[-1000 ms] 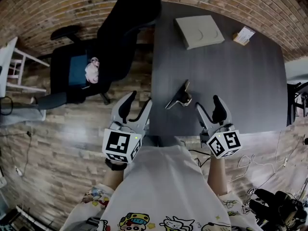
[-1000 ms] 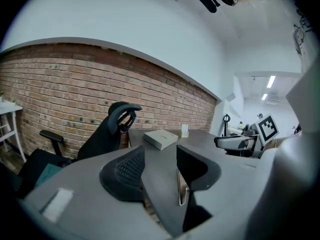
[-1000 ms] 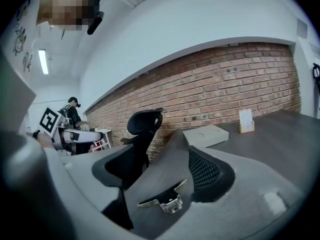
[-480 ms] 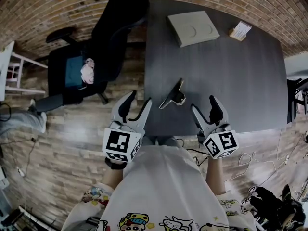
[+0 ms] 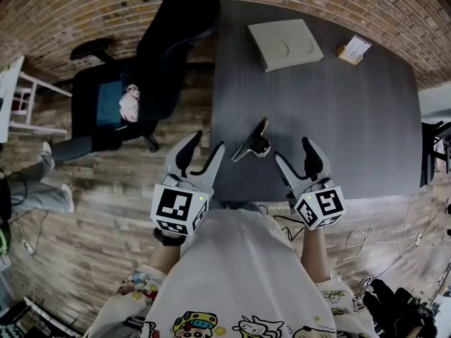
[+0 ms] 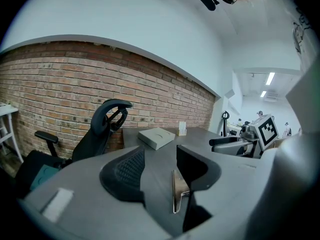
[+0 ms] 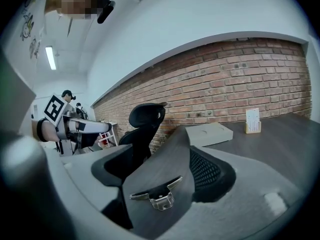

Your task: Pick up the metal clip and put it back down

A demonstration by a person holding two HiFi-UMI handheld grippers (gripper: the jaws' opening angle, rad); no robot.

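Observation:
The metal clip (image 5: 254,142) lies on the dark grey table (image 5: 338,118) near its front edge, its long lever pointing away. My left gripper (image 5: 201,153) hangs open at the table's front left corner, left of the clip and apart from it. My right gripper (image 5: 296,157) is open too, just right of the clip, with nothing between its fingers. In the left gripper view the clip (image 6: 178,190) shows edge-on between the jaws, further out on the table. The right gripper view has the clip (image 7: 157,194) framed between its jaws, resting on the table.
A flat beige box (image 5: 285,44) and a small card stand (image 5: 354,50) sit at the table's far side. A black office chair (image 5: 151,69) stands left of the table on the wooden floor. Cables (image 5: 366,241) lie on the floor at the right.
Both grippers have edged a little closer to the table and the clip; the right one moved left. The clip has stayed on the table.

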